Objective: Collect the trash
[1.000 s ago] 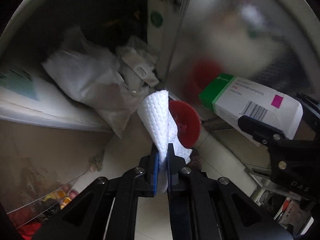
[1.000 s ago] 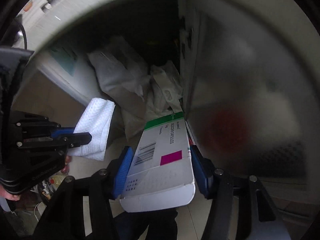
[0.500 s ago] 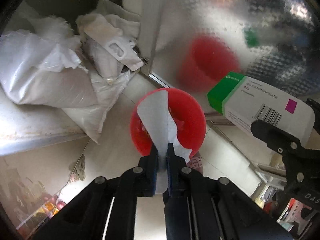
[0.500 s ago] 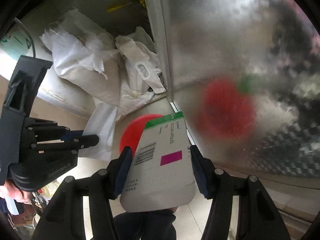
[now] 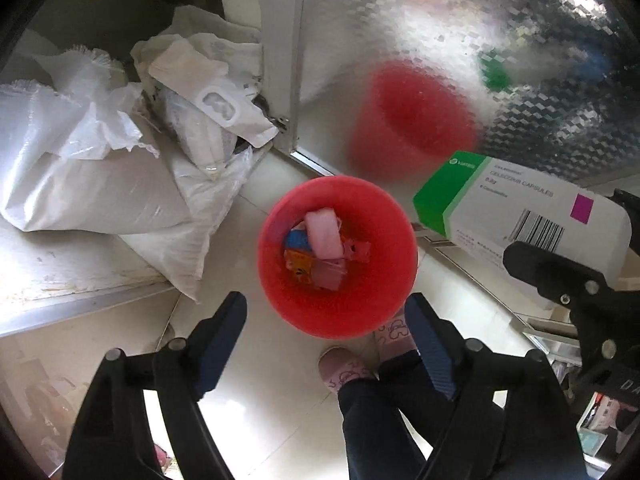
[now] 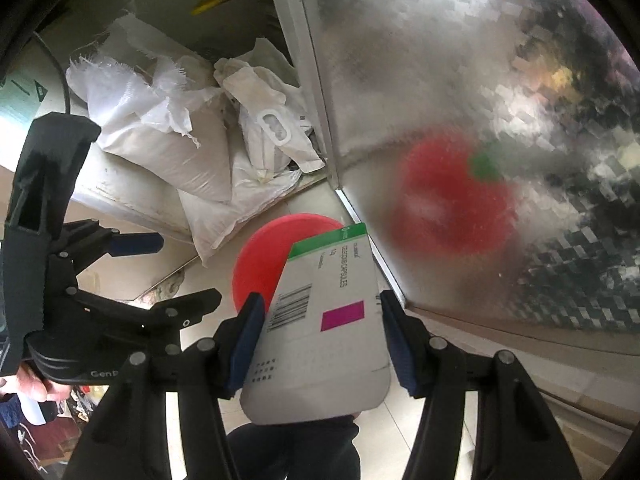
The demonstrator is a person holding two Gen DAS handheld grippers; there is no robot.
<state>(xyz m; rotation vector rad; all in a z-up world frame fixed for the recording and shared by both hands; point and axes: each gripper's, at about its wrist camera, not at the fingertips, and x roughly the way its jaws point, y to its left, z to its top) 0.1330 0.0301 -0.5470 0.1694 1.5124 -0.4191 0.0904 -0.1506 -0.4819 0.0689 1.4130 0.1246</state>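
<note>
Left gripper (image 5: 326, 322): pointing down over the red bin, jaws opening wide, nothing between the blue pads; the bin's rim shows in the gap below them
Right gripper (image 6: 322, 338): jaws closed on the medicine box, one blue pad against each long side
Medicine box (image 6: 326, 332): white carton with a green end, a barcode and a magenta square; its green end points toward 12 o'clock in the right wrist view and overlaps the bin's rim; in the left wrist view it sits at 3 o'clock, beside the bin
Red bin (image 5: 280, 280): round, standing on the pale tiled floor, at centre of the left wrist view
Tissue (image 5: 324, 232): crumpled, tinted pink, lying inside the bin on top of coloured wrappers (image 5: 298, 254)
White sacks (image 5: 88, 184): heaped at 10 o'clock from the bin, against a pale ledge, with torn woven edges
Metal panel (image 5: 460, 40): patterned and shiny, at 1 o'clock, carrying a blurred red reflection of the bin
Person: dark trousers (image 5: 380, 412) and pink slippers (image 5: 344, 368) at 6 o'clock, just beside the bin; a hand (image 6: 28, 384) grips the left gripper's handle at 8 o'clock in the right wrist view
</note>
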